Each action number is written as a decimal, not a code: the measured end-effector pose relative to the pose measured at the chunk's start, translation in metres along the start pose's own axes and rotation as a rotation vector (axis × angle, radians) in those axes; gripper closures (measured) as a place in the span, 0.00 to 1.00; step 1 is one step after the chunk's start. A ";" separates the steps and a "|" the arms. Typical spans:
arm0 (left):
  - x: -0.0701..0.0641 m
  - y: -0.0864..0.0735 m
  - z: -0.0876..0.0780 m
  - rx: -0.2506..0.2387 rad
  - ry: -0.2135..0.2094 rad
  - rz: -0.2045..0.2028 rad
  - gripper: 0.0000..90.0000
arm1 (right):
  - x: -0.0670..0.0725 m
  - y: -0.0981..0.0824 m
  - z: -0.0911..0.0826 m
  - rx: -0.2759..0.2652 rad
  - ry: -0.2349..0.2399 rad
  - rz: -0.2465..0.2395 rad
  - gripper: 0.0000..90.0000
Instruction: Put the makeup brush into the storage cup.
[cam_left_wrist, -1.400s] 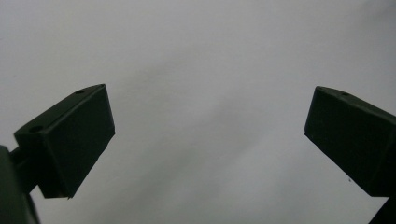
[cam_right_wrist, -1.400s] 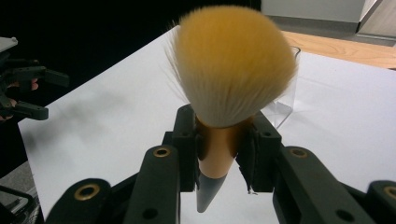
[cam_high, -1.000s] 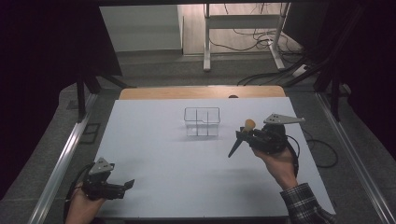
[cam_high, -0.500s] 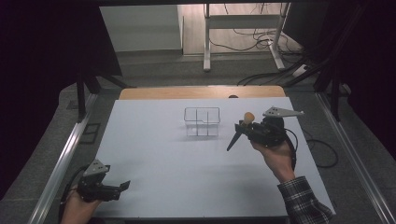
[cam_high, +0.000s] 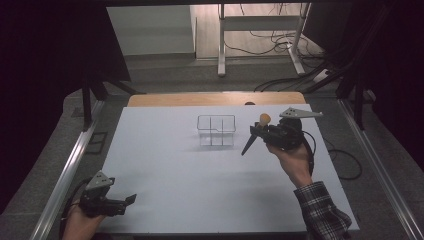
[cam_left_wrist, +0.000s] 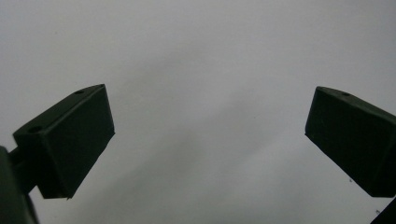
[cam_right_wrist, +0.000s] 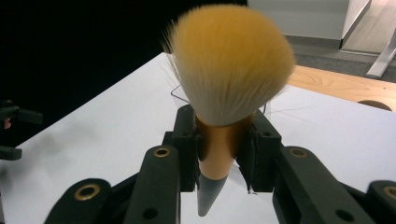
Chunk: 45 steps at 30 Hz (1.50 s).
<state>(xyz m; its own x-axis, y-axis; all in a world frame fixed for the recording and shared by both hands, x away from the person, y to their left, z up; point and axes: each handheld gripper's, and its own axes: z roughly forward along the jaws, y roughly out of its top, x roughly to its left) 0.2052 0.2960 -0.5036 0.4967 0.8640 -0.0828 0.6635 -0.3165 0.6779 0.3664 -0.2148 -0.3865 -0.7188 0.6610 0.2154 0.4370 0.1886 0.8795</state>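
My right gripper is shut on a makeup brush, held above the table to the right of a clear divided container. The brush's orange bristle head points up and its dark handle slants down to the left. In the right gripper view the bristles rise above the jaws, which clamp the gold ferrule of the right gripper. My left gripper lies low at the near left corner. Its jaws stand wide apart over the white table, with nothing between them at the left gripper.
The white table top has a wooden strip along its far edge and metal rails at both sides. Cables trail off the right side. A desk frame stands on the floor beyond.
My right gripper has carried the brush a little farther from the person, nearer the container's level. My left gripper has drawn back toward the near left corner.
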 end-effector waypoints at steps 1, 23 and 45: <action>0.001 0.000 0.000 0.003 0.001 0.001 0.02 | 0.000 0.001 0.001 0.000 -0.001 0.003 0.77; 0.001 -0.002 -0.001 0.003 -0.008 0.007 0.02 | -0.004 0.019 0.018 -0.010 -0.016 -0.022 0.77; 0.001 -0.002 -0.001 0.000 -0.010 0.004 0.02 | -0.008 0.042 0.035 -0.031 -0.040 -0.039 0.78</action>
<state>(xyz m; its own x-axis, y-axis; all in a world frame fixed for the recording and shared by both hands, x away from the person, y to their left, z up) 0.2038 0.2980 -0.5040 0.5055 0.8584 -0.0873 0.6615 -0.3205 0.6780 0.4093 -0.1867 -0.3661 -0.7122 0.6825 0.1643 0.3921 0.1927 0.8995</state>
